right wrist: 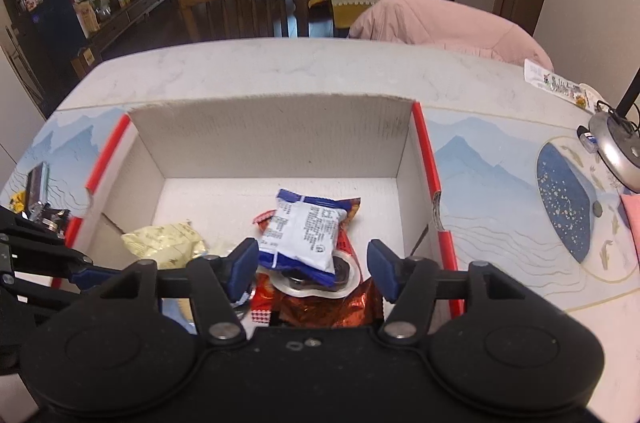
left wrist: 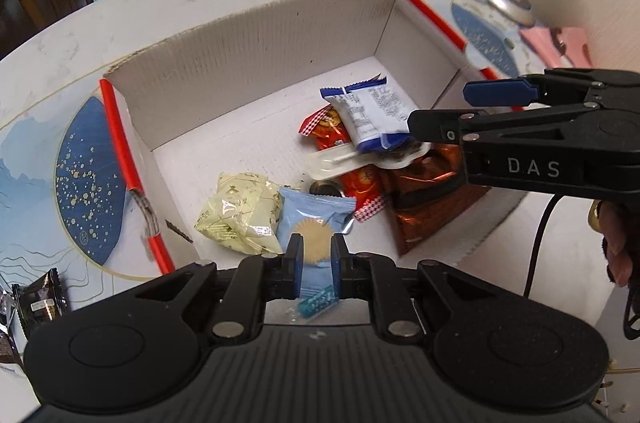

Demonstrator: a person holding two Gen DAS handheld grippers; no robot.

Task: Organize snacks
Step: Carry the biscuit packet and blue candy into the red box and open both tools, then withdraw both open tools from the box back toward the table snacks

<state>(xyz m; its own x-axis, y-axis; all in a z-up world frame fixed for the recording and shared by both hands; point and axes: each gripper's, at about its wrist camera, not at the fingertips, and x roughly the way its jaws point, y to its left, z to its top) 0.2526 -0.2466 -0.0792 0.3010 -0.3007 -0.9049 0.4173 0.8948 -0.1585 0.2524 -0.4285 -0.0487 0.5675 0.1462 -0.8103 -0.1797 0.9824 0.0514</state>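
Over the open white cardboard box [left wrist: 256,35], the left gripper [left wrist: 316,255] pinches a light blue snack packet [left wrist: 316,223] in its jaws while the right gripper [right wrist: 312,267], jaws spread, hangs above the white-and-blue wrapped snack [right wrist: 304,231] lying on the pile inside, so the next move is probably releasing the blue packet.

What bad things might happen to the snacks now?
The left tongs pinch the light blue packet hard, so whatever is inside might crumble. The white and blue packet sits atop a heap of other snacks in the box and might slide off between the open right tongs.
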